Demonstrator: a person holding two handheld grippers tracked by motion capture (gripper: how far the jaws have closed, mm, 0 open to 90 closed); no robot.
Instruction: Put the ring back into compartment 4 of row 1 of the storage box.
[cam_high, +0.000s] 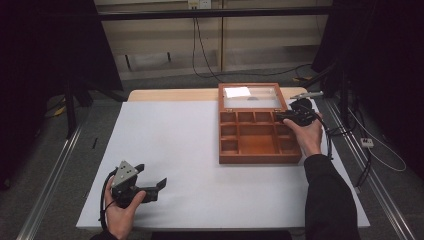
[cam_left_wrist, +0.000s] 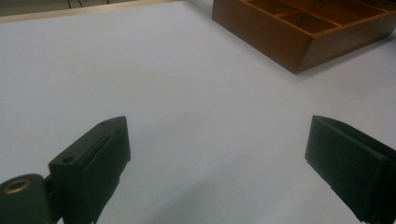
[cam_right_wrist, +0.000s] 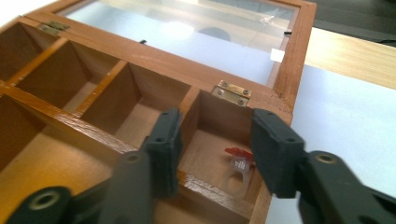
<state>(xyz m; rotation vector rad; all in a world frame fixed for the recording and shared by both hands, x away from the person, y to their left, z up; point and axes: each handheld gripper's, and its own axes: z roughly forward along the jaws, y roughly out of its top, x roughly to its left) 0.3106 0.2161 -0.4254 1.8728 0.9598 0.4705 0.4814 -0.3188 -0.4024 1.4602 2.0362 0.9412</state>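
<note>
Grey floor (cam_high: 60, 150), dark curtains (cam_high: 45, 45)

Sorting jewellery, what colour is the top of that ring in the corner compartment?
Red, on a clear ring; right gripper view.

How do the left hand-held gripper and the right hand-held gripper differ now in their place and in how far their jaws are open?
The left hand-held gripper is low over the bare white table, far from the wooden box; the right hand-held gripper is at the box's far right corner compartment, where a small red and clear ring lies. The left jaws stand wide apart; the right jaws are open more narrowly. Both hold nothing.
</note>
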